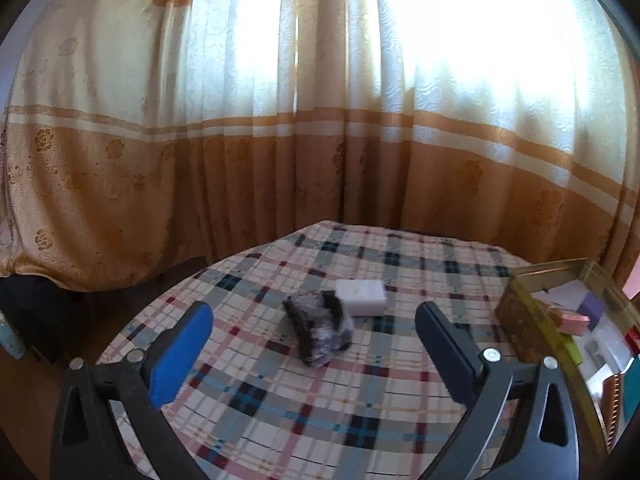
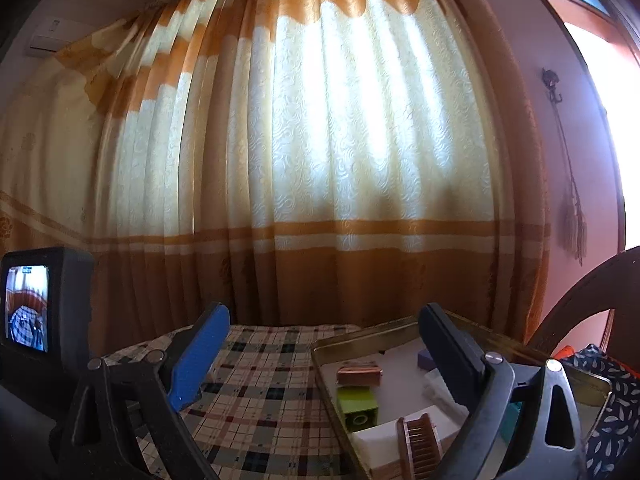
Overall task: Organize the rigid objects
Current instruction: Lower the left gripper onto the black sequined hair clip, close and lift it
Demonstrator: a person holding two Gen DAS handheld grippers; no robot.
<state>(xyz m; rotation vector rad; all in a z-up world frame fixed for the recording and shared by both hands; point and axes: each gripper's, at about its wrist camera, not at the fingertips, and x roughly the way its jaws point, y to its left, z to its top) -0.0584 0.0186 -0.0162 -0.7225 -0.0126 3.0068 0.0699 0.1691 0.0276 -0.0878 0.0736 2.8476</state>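
Observation:
A white rectangular box (image 1: 361, 297) and a dark hair claw clip (image 1: 319, 326) lie side by side on the plaid tablecloth (image 1: 280, 400), ahead of my left gripper (image 1: 314, 324), which is open and empty above the cloth. A gold metal tray (image 1: 532, 308) at the right holds several small items. In the right wrist view the same tray (image 2: 360, 338) holds a copper box (image 2: 358, 374), a green brick (image 2: 358, 406), a wooden comb (image 2: 418, 438), a purple block (image 2: 425, 359) and white pieces. My right gripper (image 2: 324, 336) hangs open and empty over the tray's left rim.
Orange and cream curtains (image 1: 280, 140) hang behind the round table. A wooden chair back (image 2: 580, 304) with patterned cloth (image 2: 616, 408) stands at the right. The left gripper's camera screen (image 2: 28, 308) shows at the left of the right wrist view.

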